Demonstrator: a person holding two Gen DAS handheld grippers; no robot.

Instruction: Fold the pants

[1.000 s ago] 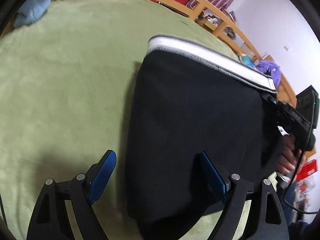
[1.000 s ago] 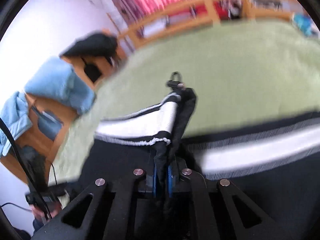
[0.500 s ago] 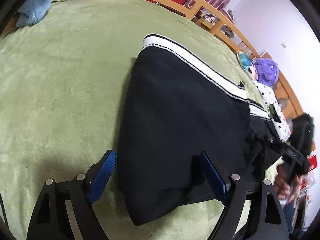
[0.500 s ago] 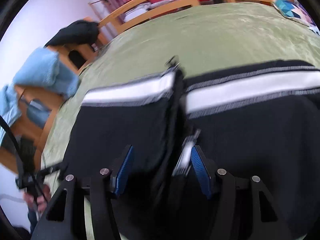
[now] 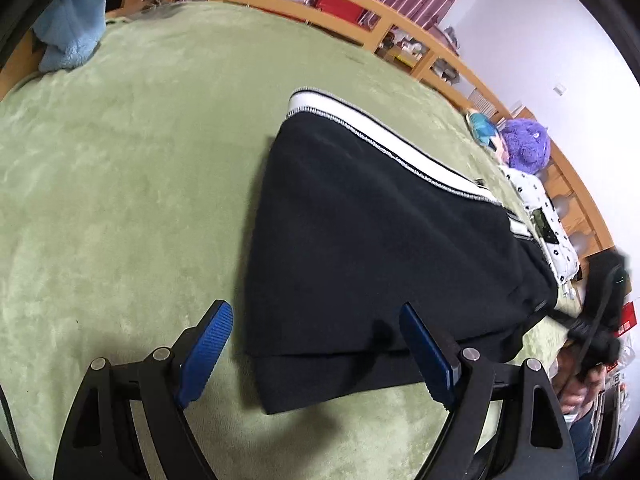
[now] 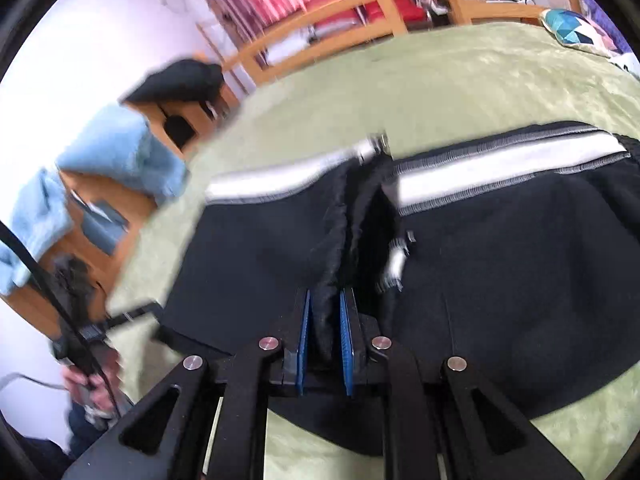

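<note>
on green bedding (image 5: 120, 184), we have pants (image 5: 380, 248) folded once.
right gripper (image 6: 325, 344) just clenched a ridge at six o'clock; left gripper (image 5: 316, 354) gapes empty; another fold remains.

Both of the 2 views are fisheye views, each looking forward and steeply down along its own gripper's 2 fingers at a green blanket (image 5: 120, 184). The left wrist view sits close above the near edge of the black pants (image 5: 360, 248), facing the wooden rail (image 5: 360, 28) and the white wall at right. The right wrist view sits nearer still, right over the pants' white stripe (image 6: 500, 164). Both share the pants, blanket, rail and blue cloth (image 6: 120, 152).
</note>
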